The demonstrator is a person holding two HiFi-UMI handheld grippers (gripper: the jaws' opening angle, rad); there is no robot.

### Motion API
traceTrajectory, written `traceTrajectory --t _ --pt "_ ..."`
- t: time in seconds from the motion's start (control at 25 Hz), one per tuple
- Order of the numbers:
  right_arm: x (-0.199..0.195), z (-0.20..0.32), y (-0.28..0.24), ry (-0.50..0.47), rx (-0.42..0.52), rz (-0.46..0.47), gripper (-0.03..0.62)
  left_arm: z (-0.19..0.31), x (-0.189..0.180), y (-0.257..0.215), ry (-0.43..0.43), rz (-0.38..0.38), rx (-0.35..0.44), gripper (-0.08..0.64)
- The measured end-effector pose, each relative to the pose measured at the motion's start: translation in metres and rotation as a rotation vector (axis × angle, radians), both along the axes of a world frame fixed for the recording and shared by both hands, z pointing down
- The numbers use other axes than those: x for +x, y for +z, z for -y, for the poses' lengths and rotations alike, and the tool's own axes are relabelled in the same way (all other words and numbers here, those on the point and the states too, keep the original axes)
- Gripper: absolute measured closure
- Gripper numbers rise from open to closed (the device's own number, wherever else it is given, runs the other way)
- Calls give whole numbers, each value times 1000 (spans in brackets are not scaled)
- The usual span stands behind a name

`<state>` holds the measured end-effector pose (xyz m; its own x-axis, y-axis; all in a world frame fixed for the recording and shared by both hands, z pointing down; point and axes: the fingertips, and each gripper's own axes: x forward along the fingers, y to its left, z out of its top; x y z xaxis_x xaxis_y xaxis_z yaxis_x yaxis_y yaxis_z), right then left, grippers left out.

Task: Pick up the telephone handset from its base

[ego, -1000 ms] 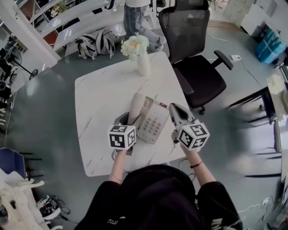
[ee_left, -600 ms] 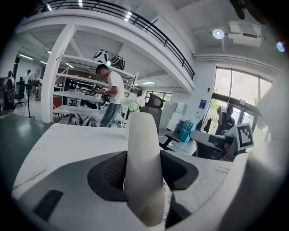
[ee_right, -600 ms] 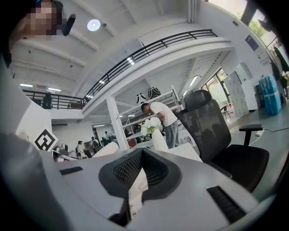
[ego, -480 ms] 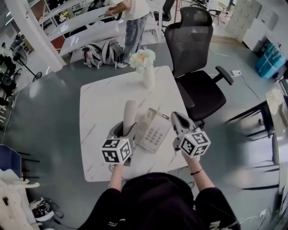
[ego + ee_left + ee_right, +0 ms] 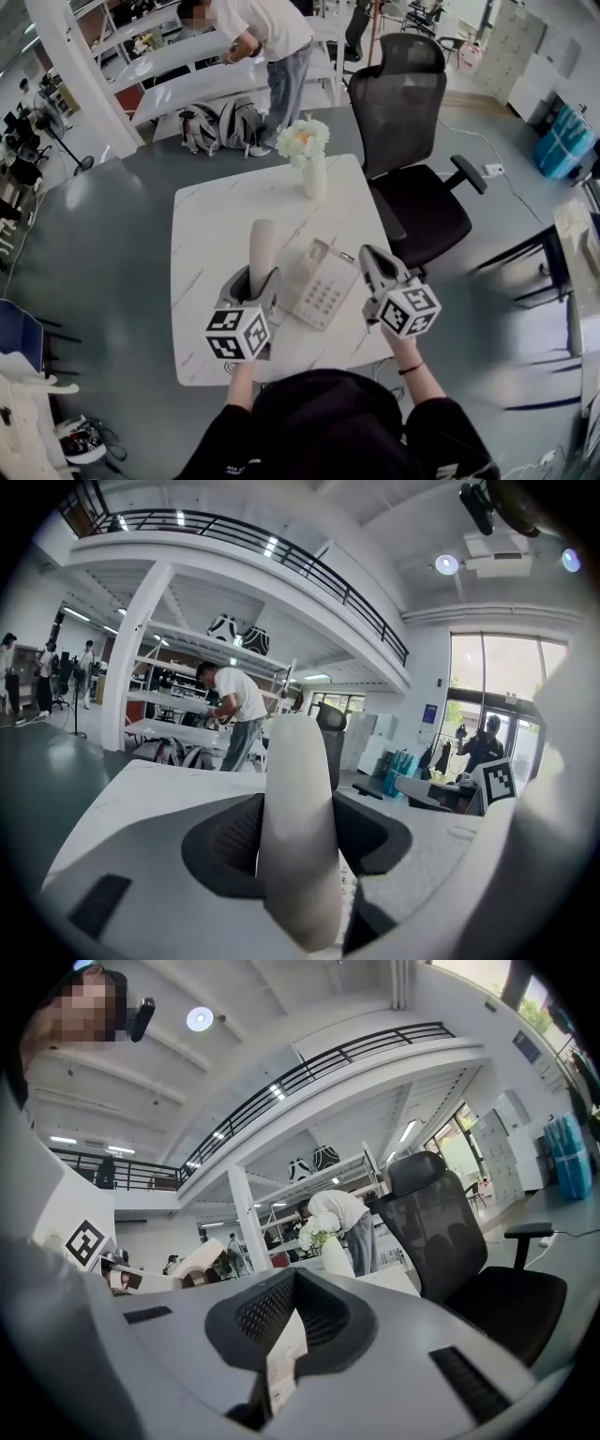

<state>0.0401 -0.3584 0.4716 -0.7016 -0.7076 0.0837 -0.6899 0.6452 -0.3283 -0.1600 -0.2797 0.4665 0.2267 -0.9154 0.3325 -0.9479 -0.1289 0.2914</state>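
The cream telephone handset (image 5: 262,249) stands almost upright above the white marble table (image 5: 202,225), lifted clear of its base (image 5: 320,282). My left gripper (image 5: 251,281) is shut on the handset's lower part. In the left gripper view the handset (image 5: 298,836) fills the gap between the jaws. My right gripper (image 5: 369,262) hovers at the base's right edge with its jaws together and nothing held. In the right gripper view only a thin pale slit shows between the jaws of the right gripper (image 5: 292,1321), and the raised handset (image 5: 199,1256) appears at the left.
A white vase of flowers (image 5: 310,157) stands at the table's far edge. A black office chair (image 5: 412,131) is at the back right. A person (image 5: 267,37) bends over a bench behind, with backpacks (image 5: 225,127) on the floor there.
My left gripper has risen with the handset, which went from leaning over the base to standing upright and clear of it. The right gripper has hardly moved.
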Motion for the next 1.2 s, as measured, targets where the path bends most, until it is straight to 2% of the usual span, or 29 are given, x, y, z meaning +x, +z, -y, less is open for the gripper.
traceTrajectory --t 0.36,0.84,1.2 --pt "-4 -1 -11 -19 28 26 601 -7 -11 -31 -30 -14 95 351" --pt "-4 -4 -35 -38 112 63 601 -20 -23 -54 -72 -24 196 351" --pt "-9 -7 -47 -53 138 94 601 -28 -31 -62 -98 -27 232 351"
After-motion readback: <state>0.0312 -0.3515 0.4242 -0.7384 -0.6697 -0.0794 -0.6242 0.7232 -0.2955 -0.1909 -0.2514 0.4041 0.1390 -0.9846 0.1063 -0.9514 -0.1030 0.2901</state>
